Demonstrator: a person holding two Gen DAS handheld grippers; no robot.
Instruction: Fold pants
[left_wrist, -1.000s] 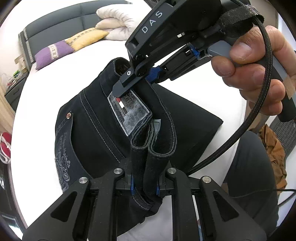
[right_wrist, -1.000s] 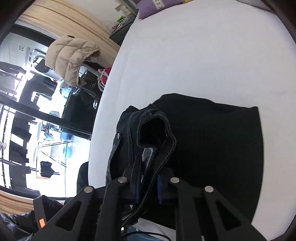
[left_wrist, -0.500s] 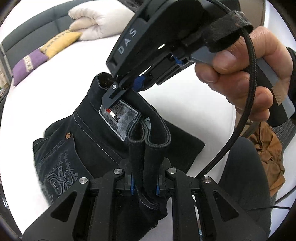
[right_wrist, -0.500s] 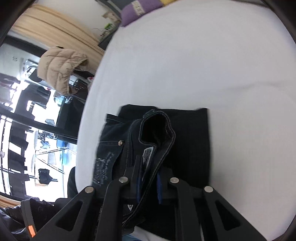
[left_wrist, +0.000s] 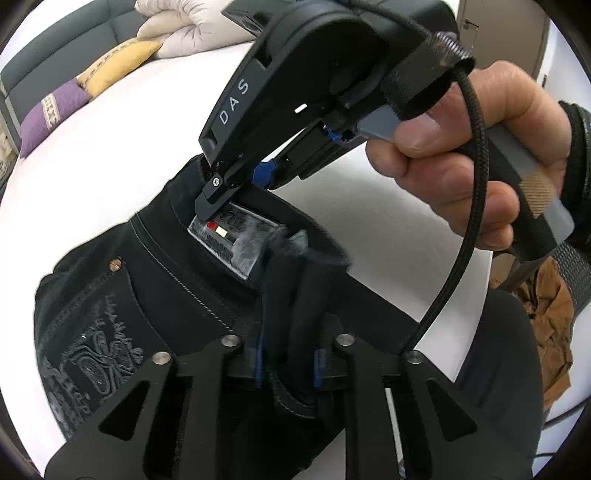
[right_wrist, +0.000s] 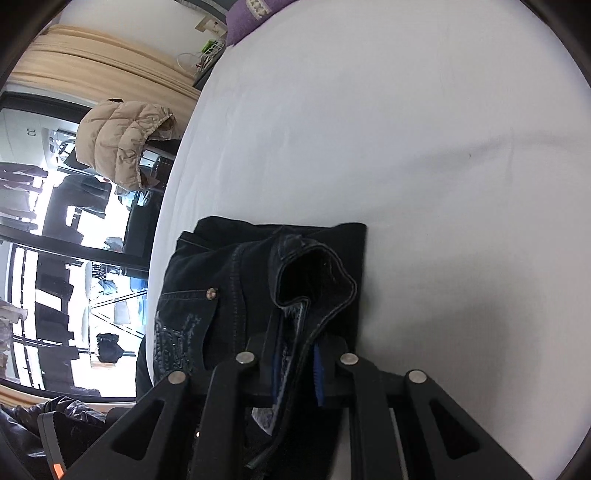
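Observation:
Dark denim pants lie folded on the white bed, back pocket and leather patch facing up. My left gripper has the doubled waistband between its blue pads, and its jaws are opening. My right gripper, held by a hand, bites the waistband's far end beside the patch. In the right wrist view the right gripper has the waistband edge of the pants between its pads, and its jaws are opening too.
Purple and yellow pillows and a cream duvet lie by the grey headboard. A beige puffer jacket hangs past the bed's left edge. A brown garment lies off the bed on the right. Bare sheet stretches beyond the pants.
Both grippers carried the waistband sideways and down over the lower layer. The wide black layer once showing to the right is now nearly covered. The pants sit lower on the bed.

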